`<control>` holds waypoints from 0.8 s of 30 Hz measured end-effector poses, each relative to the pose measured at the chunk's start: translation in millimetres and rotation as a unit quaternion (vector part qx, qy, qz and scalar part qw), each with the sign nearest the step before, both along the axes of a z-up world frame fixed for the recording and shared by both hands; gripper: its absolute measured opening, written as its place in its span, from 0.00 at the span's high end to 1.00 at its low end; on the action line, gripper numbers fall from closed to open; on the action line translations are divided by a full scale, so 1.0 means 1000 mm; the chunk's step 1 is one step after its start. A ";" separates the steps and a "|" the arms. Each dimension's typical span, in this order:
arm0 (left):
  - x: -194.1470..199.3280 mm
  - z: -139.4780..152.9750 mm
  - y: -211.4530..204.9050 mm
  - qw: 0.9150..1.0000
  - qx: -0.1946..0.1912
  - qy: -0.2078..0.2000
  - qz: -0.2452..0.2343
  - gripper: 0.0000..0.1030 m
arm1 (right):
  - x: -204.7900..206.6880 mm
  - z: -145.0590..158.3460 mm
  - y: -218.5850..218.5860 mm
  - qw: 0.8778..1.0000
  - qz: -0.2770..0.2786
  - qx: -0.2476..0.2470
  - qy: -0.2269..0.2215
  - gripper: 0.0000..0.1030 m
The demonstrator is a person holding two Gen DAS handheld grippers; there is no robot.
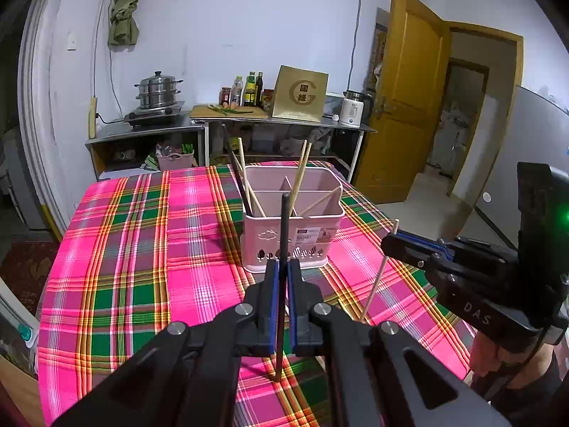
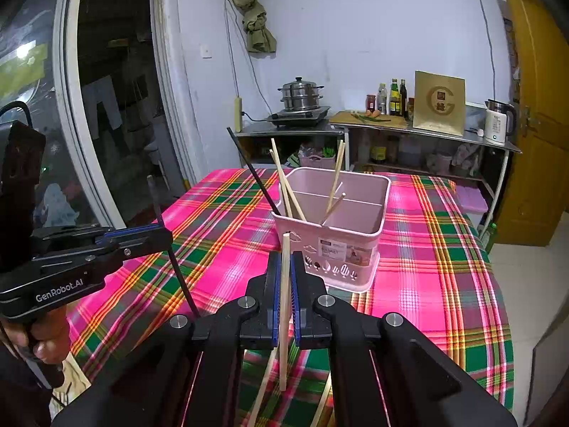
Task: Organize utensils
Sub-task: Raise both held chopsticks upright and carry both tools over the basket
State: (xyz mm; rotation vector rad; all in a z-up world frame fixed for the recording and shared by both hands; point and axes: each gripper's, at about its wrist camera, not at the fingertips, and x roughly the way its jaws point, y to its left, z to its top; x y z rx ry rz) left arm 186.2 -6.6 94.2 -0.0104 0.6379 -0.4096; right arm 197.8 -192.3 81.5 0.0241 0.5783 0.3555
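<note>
Pink holder waits while each gripper carries one chopstick above the checked tablecloth.
Left gripper [image 1: 281,267] clamps a black chopstick [image 1: 283,235]; right gripper [image 2: 284,259] clamps a pale wooden chopstick [image 2: 284,284]. Next, I judge: lower each tip into a compartment of the holder [image 1: 320,227], just ahead.

black left claw [image 1: 281,274], blue pads, silver screws; right claw [image 2: 284,267] alike; "genrobot.ai" lettering; green light.
</note>
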 end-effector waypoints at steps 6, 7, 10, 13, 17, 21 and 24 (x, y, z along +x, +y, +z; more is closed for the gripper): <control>-0.001 0.002 0.000 1.000 0.000 -0.002 0.000 0.95 | -0.003 0.004 -0.001 1.000 0.001 0.000 -0.006 0.95; -0.001 0.004 0.000 1.000 -0.001 -0.003 0.000 0.95 | -0.004 0.005 -0.002 1.000 0.000 0.000 -0.008 0.95; 0.000 0.007 0.000 1.000 -0.004 -0.004 -0.002 0.95 | -0.005 0.008 -0.003 1.000 0.000 0.003 -0.011 0.95; 0.005 0.011 -0.002 1.000 -0.003 -0.004 -0.003 0.95 | -0.004 0.013 -0.003 1.000 0.001 0.001 -0.015 0.95; 0.014 0.021 -0.003 1.000 -0.004 -0.007 -0.004 0.95 | 0.001 0.024 -0.003 1.000 0.004 -0.002 -0.027 0.95; 0.026 0.041 -0.003 1.000 -0.010 -0.016 -0.003 0.95 | 0.009 0.041 -0.003 0.999 0.006 -0.003 -0.043 0.95; 0.037 0.061 -0.004 0.999 -0.019 -0.026 -0.006 0.95 | 0.018 0.056 -0.003 0.998 0.006 0.000 -0.058 0.95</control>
